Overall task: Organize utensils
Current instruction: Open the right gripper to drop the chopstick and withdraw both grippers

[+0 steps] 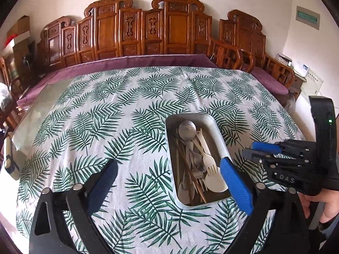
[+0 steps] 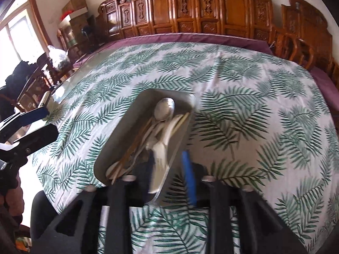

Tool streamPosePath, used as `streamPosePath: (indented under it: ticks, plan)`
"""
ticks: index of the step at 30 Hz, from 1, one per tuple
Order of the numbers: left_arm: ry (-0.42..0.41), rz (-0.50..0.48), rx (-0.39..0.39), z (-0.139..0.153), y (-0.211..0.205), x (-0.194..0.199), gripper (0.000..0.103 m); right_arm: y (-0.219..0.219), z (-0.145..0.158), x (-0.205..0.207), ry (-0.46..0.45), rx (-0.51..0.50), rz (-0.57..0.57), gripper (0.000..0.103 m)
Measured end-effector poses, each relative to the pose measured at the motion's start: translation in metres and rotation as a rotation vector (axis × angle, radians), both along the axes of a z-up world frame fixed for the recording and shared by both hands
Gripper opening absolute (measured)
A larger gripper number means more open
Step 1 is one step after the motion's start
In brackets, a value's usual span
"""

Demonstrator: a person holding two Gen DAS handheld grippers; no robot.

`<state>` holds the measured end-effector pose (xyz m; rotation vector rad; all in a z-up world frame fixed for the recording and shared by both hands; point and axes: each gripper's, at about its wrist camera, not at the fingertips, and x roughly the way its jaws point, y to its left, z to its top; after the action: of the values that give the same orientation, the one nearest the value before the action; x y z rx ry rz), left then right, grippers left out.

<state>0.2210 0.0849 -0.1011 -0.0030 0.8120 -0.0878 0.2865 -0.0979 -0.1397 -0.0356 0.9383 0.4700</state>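
metal tray [image 1: 214, 131] of spoons and forks lengthwise ahead of the left gripper [image 1: 169, 182], jaws wide apart and empty, right gripper [image 2: 169, 169] jaws parted, holding nothing, handles along the tray's length

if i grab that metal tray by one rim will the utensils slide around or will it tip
Probably both. The metal tray looks shallow and smooth, and the metal spoon, white fork and chopsticks lie loose and crossed, so they would likely slide. Lifting one rim would probably tilt it.

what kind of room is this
Probably a home sitting or dining room: carved wooden bench backs along the wall, a table under a leaf-print cloth, and a metal tray of utensils.
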Motion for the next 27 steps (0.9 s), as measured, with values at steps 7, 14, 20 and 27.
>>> streamPosePath:
  ticks: [7, 14, 20, 27]
  plan:
    - [0.017, 0.019, 0.023, 0.005, -0.016, -0.014, 0.095, -0.031, 0.019, -0.027, -0.073, -0.021, -0.078, 0.1]
    - [0.016, 0.028, 0.046, 0.009, -0.031, -0.043, 0.095, -0.058, 0.036, -0.064, -0.115, -0.007, -0.117, 0.1]
    - [-0.021, 0.035, 0.04, 0.02, -0.045, -0.076, 0.095, -0.076, 0.053, -0.103, -0.165, 0.017, -0.148, 0.1]
    - [-0.091, 0.062, 0.024, 0.051, -0.06, -0.117, 0.095, -0.096, 0.086, -0.149, -0.242, 0.045, -0.173, 0.1]
